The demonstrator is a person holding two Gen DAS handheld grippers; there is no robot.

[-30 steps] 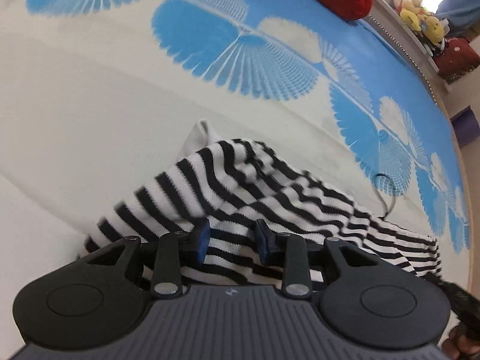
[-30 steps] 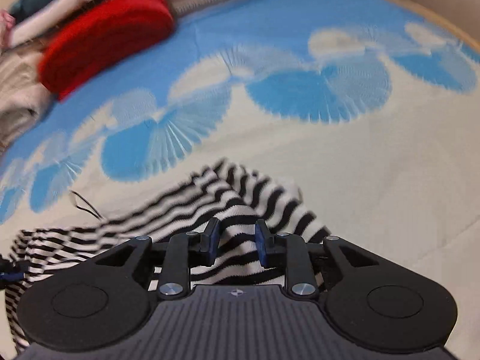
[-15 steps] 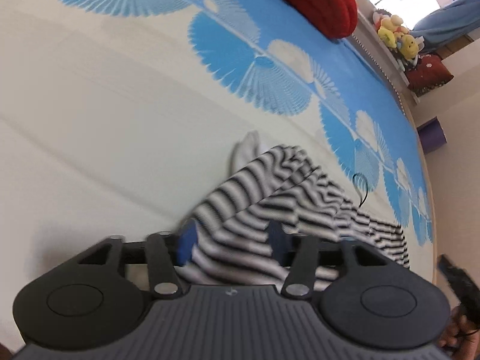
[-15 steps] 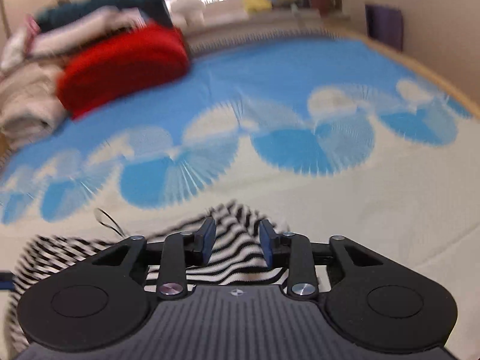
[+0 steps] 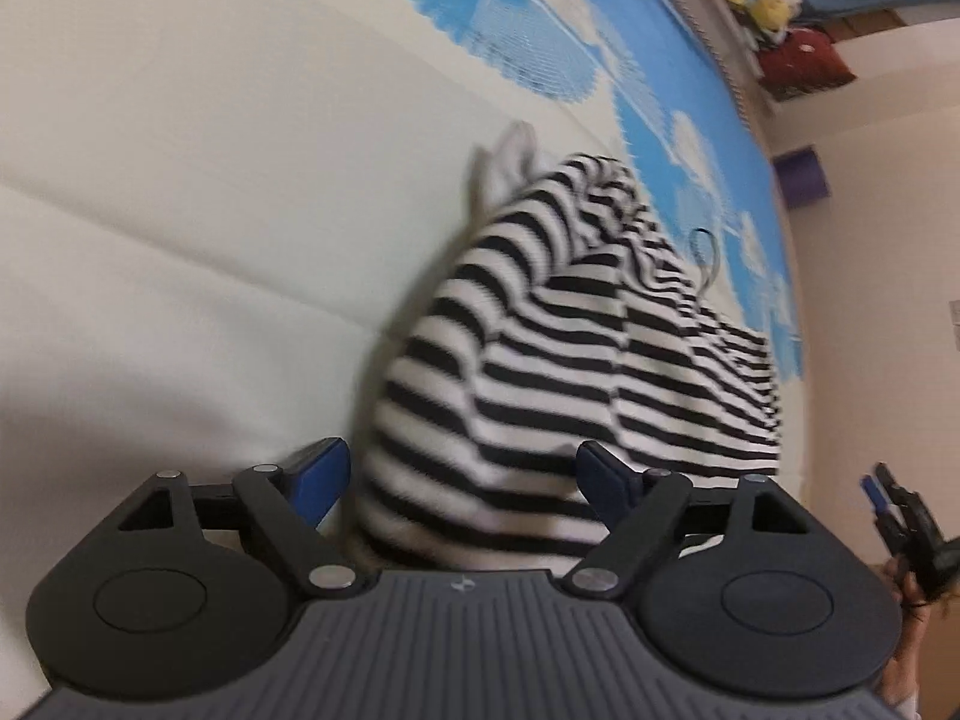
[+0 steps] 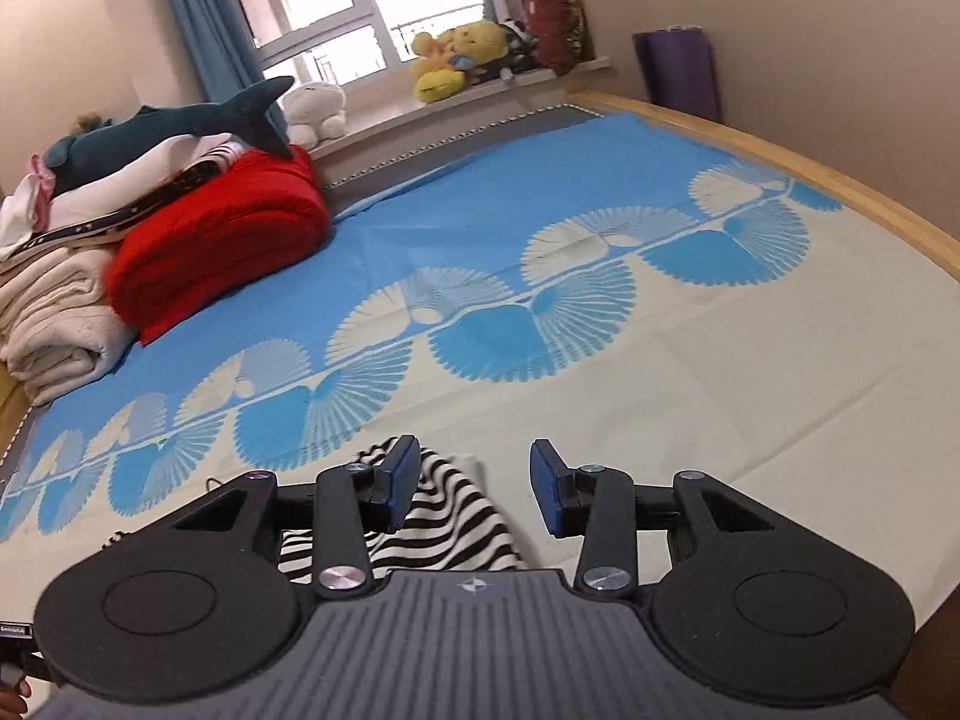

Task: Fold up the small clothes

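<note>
Where both claws pinched the striped top [image 5: 540, 360] a second ago, the left gripper [image 5: 462, 474] and right gripper [image 6: 474, 486] are now opening, pads off it; it lies heaped on the bedsheet [image 6: 720, 390].

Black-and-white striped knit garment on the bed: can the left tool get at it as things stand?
Probably yes. The black-and-white striped knit garment lies bunched right between the left tool's opening blue pads, which aren't pressing on it; nothing blocks the way.
</note>
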